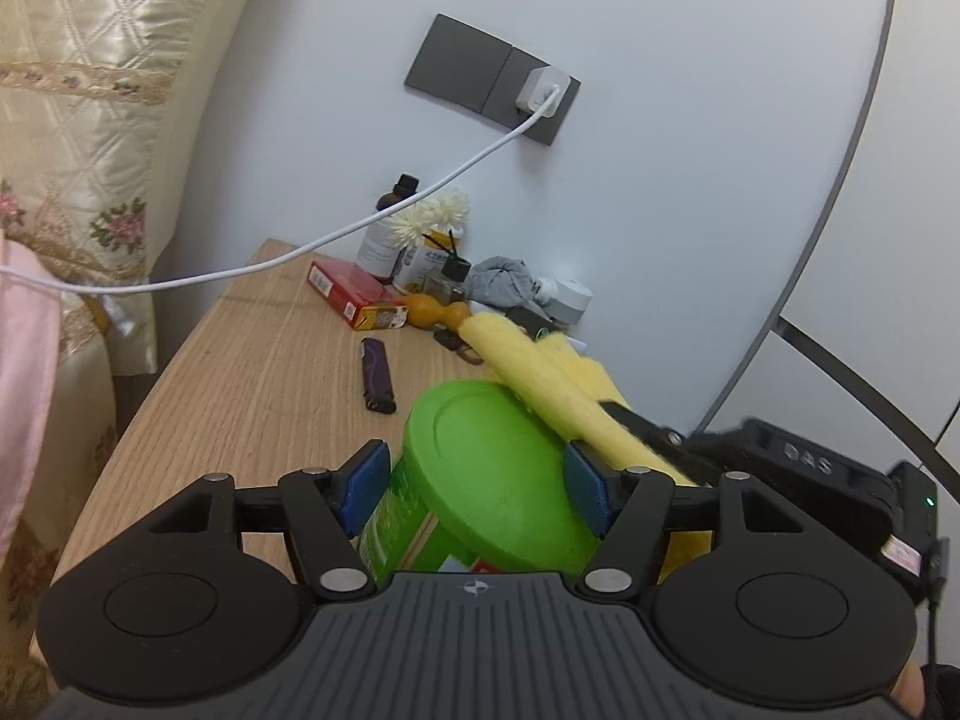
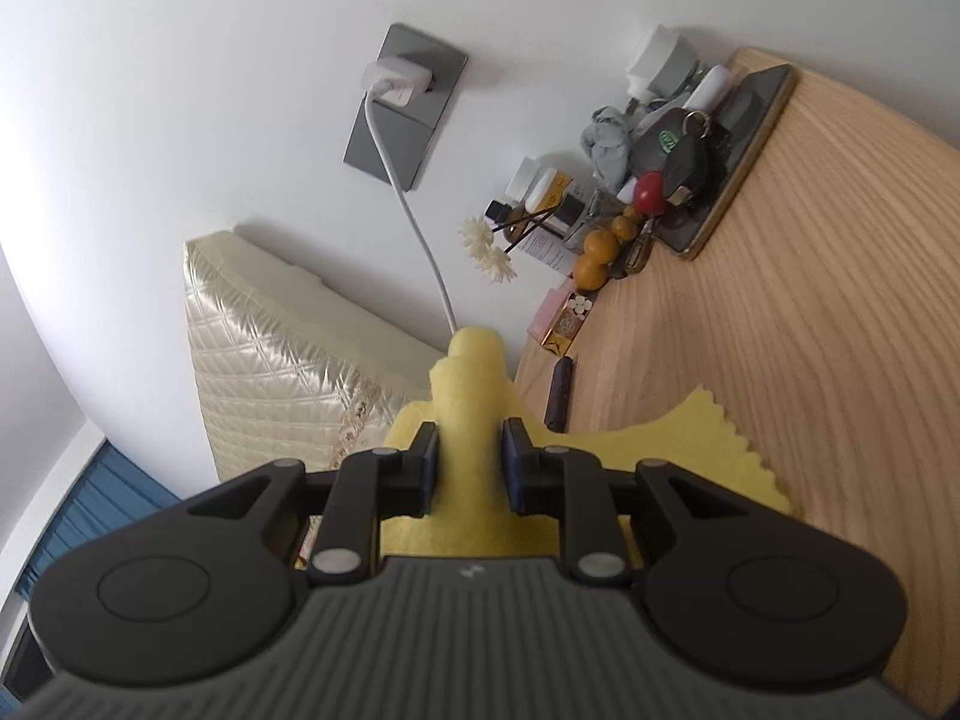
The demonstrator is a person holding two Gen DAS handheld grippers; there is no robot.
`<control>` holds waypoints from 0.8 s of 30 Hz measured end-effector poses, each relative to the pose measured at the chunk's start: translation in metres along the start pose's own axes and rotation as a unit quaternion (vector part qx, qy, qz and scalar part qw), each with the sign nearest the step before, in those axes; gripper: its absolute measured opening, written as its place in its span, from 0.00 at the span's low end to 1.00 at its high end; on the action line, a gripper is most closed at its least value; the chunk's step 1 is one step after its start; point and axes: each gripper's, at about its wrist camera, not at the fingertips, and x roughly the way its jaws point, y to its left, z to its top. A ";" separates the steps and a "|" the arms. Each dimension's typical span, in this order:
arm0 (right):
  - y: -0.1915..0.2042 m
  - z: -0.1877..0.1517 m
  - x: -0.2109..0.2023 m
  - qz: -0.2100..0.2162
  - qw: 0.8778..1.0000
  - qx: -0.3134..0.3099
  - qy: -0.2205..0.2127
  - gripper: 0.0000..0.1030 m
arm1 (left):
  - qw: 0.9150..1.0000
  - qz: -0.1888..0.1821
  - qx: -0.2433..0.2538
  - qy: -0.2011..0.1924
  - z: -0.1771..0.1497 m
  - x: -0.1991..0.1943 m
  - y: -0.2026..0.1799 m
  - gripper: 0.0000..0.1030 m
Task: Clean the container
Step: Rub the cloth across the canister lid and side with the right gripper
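My left gripper (image 1: pixel 474 480) is shut on a green container (image 1: pixel 498 474) with a round green lid, held tilted above the wooden table (image 1: pixel 252 372). Its blue pads (image 1: pixel 366 480) press the container's sides. My right gripper (image 2: pixel 468 462) is shut on a bunched yellow cloth (image 2: pixel 471 420). In the left wrist view the yellow cloth (image 1: pixel 540 372) lies against the upper right edge of the lid, with the right gripper's black body (image 1: pixel 804 474) behind it.
On the table's far side stand a red box (image 1: pixel 354 294), a dark lighter (image 1: pixel 378 375), bottles (image 1: pixel 384 234), an orange gourd (image 1: pixel 432 309), a grey rag (image 1: pixel 504 282). A white cable (image 1: pixel 360 222) hangs from the wall socket (image 1: pixel 492 78). A bed headboard (image 1: pixel 78 108) is left.
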 end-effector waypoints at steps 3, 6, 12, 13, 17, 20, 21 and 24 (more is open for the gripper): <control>0.001 -0.003 -0.004 -0.001 1.000 0.000 -0.005 0.23 | 1.000 -0.016 0.006 -0.002 0.003 0.008 0.003 0.66; 0.003 -0.011 -0.016 -0.002 1.000 0.002 -0.018 0.23 | 0.999 -0.036 0.009 -0.010 0.000 0.011 0.006 0.66; 0.005 -0.016 -0.017 -0.007 1.000 -0.011 -0.029 0.24 | 0.998 -0.050 0.013 -0.022 -0.006 0.011 0.008 0.66; 0.005 -0.014 -0.014 -0.006 1.000 -0.011 -0.028 0.24 | 0.998 -0.053 0.017 -0.024 -0.006 0.010 0.008 0.66; 0.004 -0.005 0.011 -0.002 1.000 -0.020 -0.011 0.24 | 0.997 -0.066 0.013 -0.028 -0.007 0.013 0.012 0.66; 0.006 -0.002 0.024 -0.001 0.999 -0.032 -0.001 0.25 | 0.997 -0.071 0.003 -0.028 -0.007 0.015 0.015 0.66; 0.007 -0.001 0.027 0.000 0.999 -0.037 0.001 0.25 | 0.997 -0.072 0.002 -0.028 -0.007 0.015 0.015 0.66; 0.005 -0.001 0.024 0.004 0.999 -0.034 0.002 0.25 | 0.997 -0.071 0.002 -0.029 -0.007 0.015 0.015 0.66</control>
